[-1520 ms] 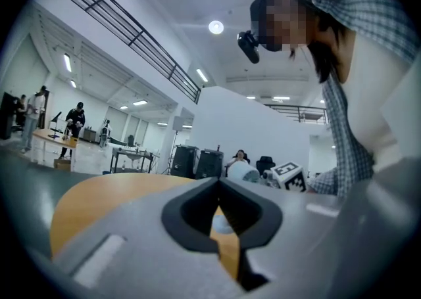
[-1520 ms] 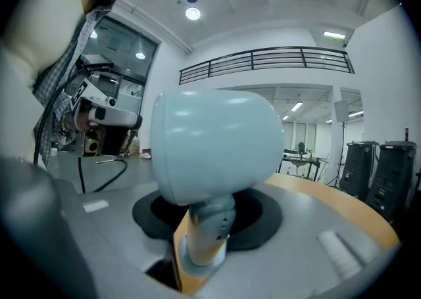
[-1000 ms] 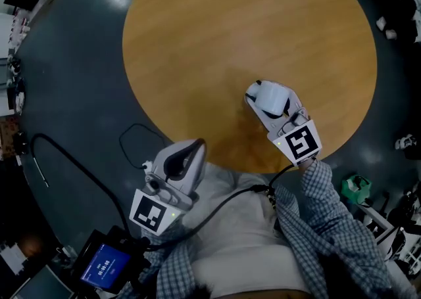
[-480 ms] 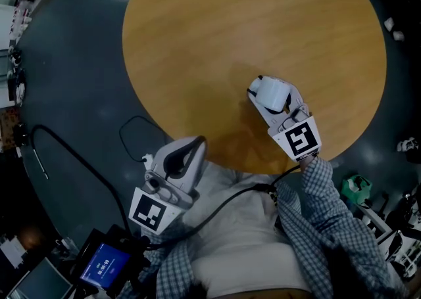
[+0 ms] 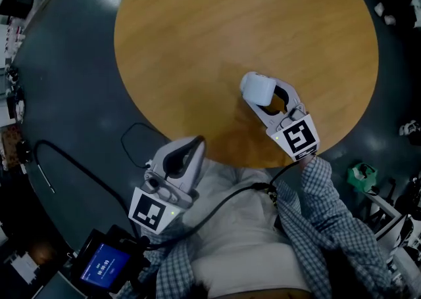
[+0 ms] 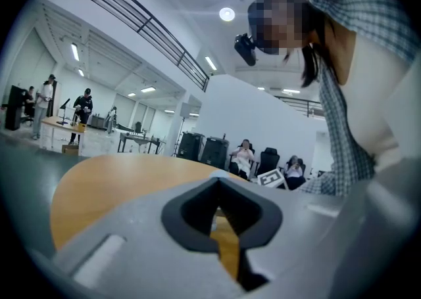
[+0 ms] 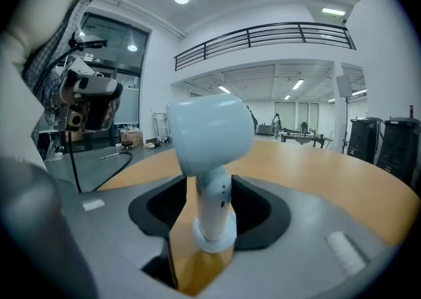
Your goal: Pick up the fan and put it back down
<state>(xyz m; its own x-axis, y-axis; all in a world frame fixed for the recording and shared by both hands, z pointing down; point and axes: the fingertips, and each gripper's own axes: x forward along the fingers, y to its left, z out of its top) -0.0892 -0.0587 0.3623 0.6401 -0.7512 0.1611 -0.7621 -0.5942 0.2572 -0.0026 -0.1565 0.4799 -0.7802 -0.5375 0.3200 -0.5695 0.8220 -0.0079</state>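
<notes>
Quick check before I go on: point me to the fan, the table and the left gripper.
fan [image 7: 210, 130], right gripper view, on its rounded white head.
round wooden table [image 5: 217, 22], head view, on the bare top.
left gripper [image 5: 197, 143], head view, at the tips of its jaws.

Dim head view — bright, fisheye-warped gripper views

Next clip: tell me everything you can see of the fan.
The fan is small, white, smooth plastic by its look: a rounded head on a short cylindrical stem with a flared round foot. It stands upright on the round wooden table, between the jaws of the right gripper, which have just been opening.
</notes>
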